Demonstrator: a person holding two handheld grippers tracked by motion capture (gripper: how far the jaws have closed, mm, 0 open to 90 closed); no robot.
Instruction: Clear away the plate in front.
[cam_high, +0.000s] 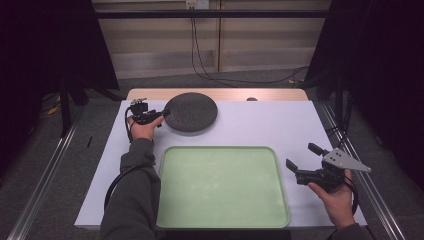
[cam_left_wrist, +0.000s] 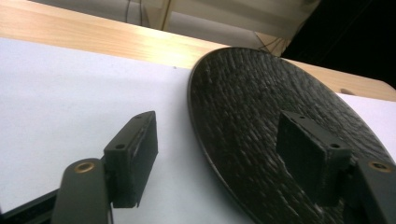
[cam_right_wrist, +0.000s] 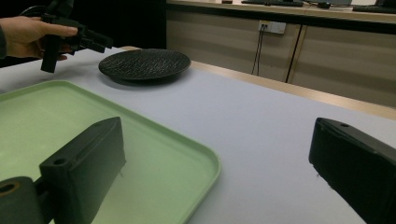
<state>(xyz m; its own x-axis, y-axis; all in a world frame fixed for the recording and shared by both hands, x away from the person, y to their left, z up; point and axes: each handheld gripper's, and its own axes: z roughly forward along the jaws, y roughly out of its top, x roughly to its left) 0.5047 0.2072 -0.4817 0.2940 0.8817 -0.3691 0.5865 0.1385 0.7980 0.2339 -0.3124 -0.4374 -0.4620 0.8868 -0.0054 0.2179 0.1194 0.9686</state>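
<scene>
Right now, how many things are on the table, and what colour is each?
Black plate: 1
Green tray: 1
Total: 2
The left gripper is open at the plate's rim; the right gripper is open beside the tray.

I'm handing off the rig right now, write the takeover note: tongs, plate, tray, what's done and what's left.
Left tongs: open, at the left rim of the black plate, one jaw over the plate and one outside its edge; not closed on it.
Right tongs: open, holding nothing, raised just right of the green tray.
Plate: flat on the white table cover at the far side, behind the tray and apart from it.
Tray: nothing on it.
Done: left tongs lined up on the plate's rim.
Left: probably close on the rim, lift, and set the plate on the tray.
</scene>
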